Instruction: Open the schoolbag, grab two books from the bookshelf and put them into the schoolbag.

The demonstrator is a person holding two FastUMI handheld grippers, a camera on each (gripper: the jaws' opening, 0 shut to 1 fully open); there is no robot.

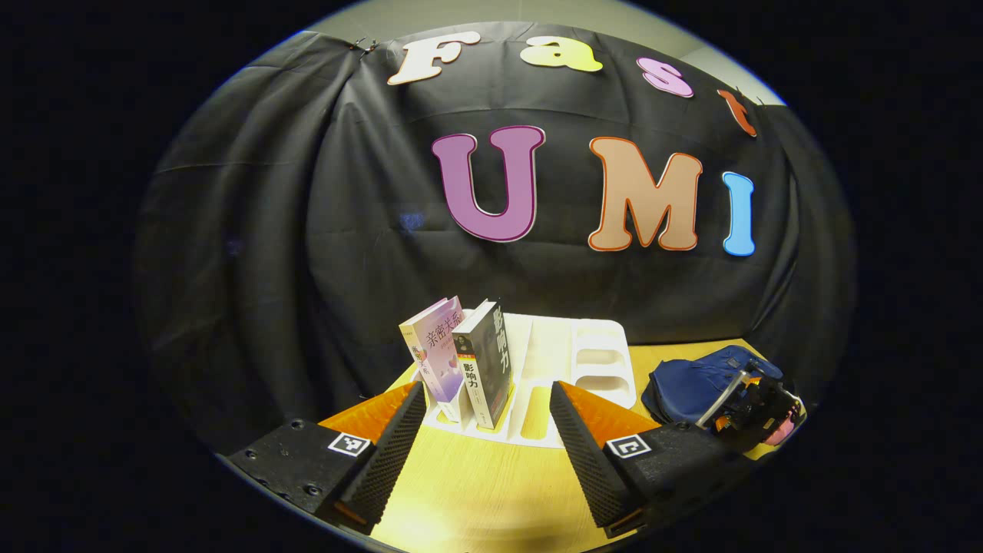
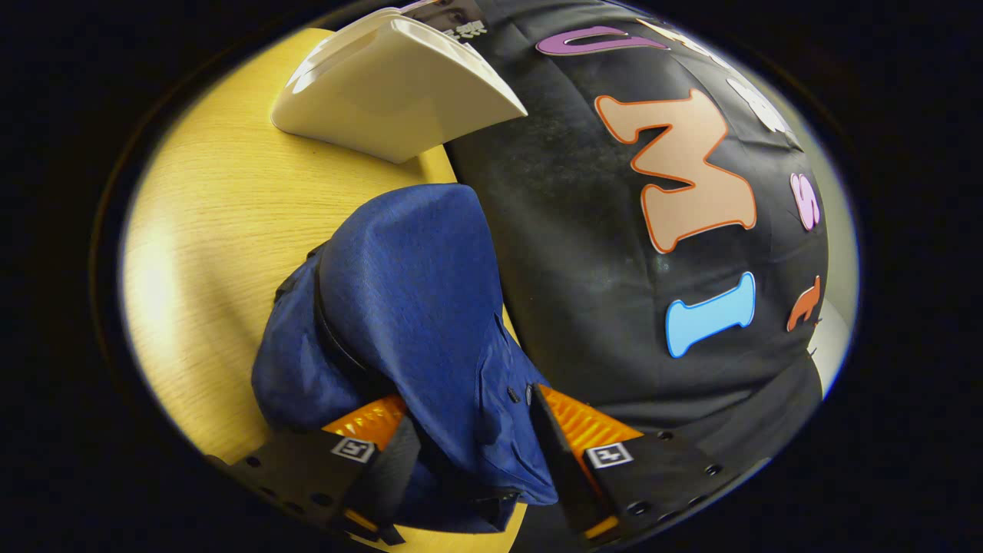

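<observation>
Matt cloth schoolbag (image 2: 415,307), glossy plastic bookshelf (image 2: 392,92), wood-grain table (image 2: 207,223).

In your right gripper view, the schoolbag (image 2: 415,307) folds over the right gripper (image 2: 468,453), so you cannot tell whether the fingers press the cloth. The white bookshelf (image 2: 392,92) is cut off at twelve o'clock. In your left gripper view, the dark book (image 1: 485,365) hides the pink book's (image 1: 438,353) lower right corner.
</observation>
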